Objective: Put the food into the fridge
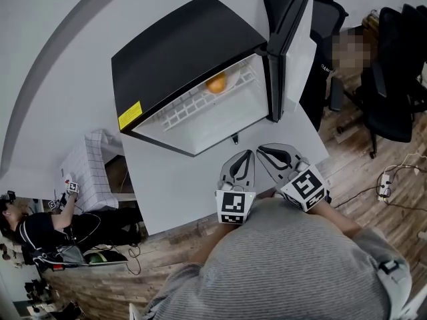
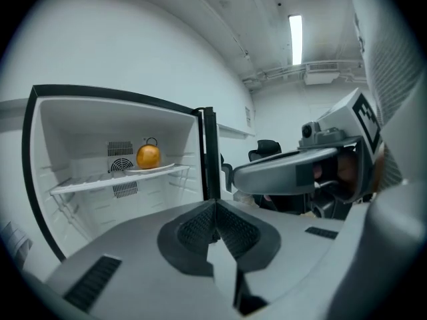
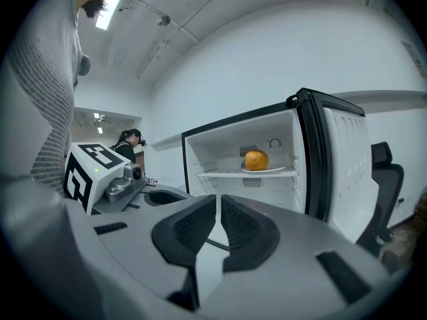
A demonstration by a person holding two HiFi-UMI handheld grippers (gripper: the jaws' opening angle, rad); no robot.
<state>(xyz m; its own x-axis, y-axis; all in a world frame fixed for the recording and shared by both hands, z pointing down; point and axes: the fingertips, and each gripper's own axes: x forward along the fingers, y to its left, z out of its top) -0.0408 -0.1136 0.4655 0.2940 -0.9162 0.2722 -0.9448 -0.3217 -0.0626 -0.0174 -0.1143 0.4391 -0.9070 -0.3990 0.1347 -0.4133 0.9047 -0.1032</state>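
**One orange already on the fridge shelf, both grippers empty**

The fridge (image 1: 180, 52) stands on the white worktop (image 1: 180, 192) with its door (image 1: 288, 45) swung wide. On its wire shelf (image 1: 193, 105) lies a shallow white plate (image 3: 267, 169), and the orange (image 3: 257, 159) sits on that.

The orange looks firm, fairly light and round, so it would likely roll if nudged and could slip from a pinch set off-centre. It is best taken across its widest part with moderate pressure. The plate looks stiff and breakable and would be taken by its rim.

Count: one worktop, one fridge, one door, one shelf in view, two grippers, one plate, one orange. No other food shows on the worktop.

The left gripper (image 2: 215, 209) has its fingers pressed together on nothing. The right gripper (image 3: 218, 202) has its fingers all but together, also empty. Both are held near the worktop's front edge, well apart from the orange.
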